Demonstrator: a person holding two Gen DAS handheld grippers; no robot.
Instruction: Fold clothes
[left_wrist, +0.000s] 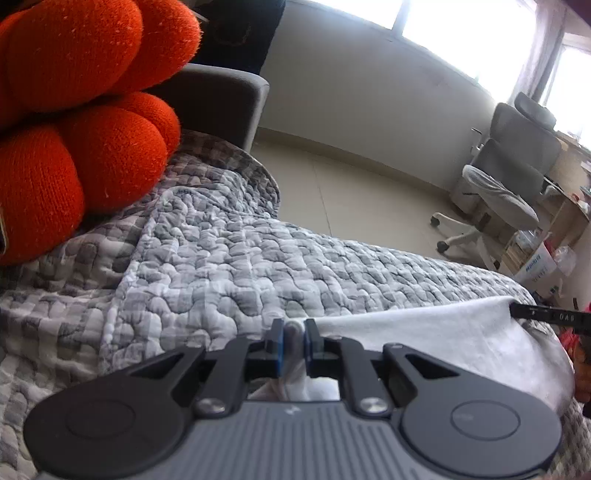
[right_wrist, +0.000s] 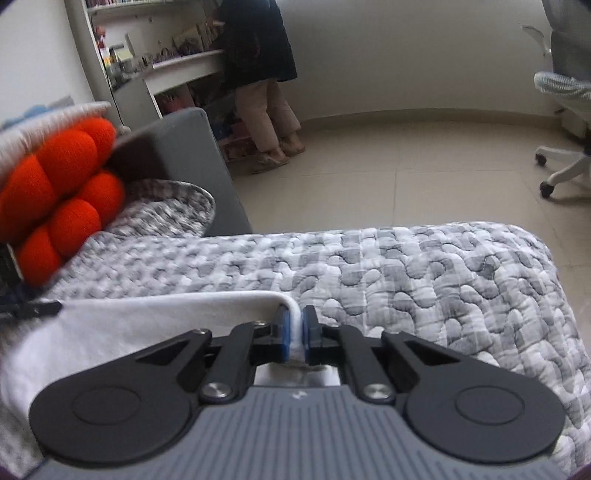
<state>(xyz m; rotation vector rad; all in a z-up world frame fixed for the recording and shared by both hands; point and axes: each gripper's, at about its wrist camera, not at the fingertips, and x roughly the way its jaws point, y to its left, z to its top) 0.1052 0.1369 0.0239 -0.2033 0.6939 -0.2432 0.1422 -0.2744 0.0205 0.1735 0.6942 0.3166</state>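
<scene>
A white garment (left_wrist: 436, 332) is stretched between my two grippers just above a grey quilted bedspread (left_wrist: 229, 266). My left gripper (left_wrist: 293, 328) is shut on one corner of the white garment. My right gripper (right_wrist: 294, 320) is shut on the other corner, and the garment (right_wrist: 140, 325) runs off to the left in the right wrist view. The tip of the right gripper (left_wrist: 550, 316) shows at the right edge of the left wrist view. The tip of the left gripper (right_wrist: 37, 308) shows at the left edge of the right wrist view.
An orange knotted cushion (left_wrist: 74, 122) rests at the head of the bed against a grey headboard (left_wrist: 221, 103). A tiled floor (right_wrist: 388, 177) lies past the bed edge. An office chair (left_wrist: 506, 173) stands on it. A person (right_wrist: 262, 81) stands at shelves.
</scene>
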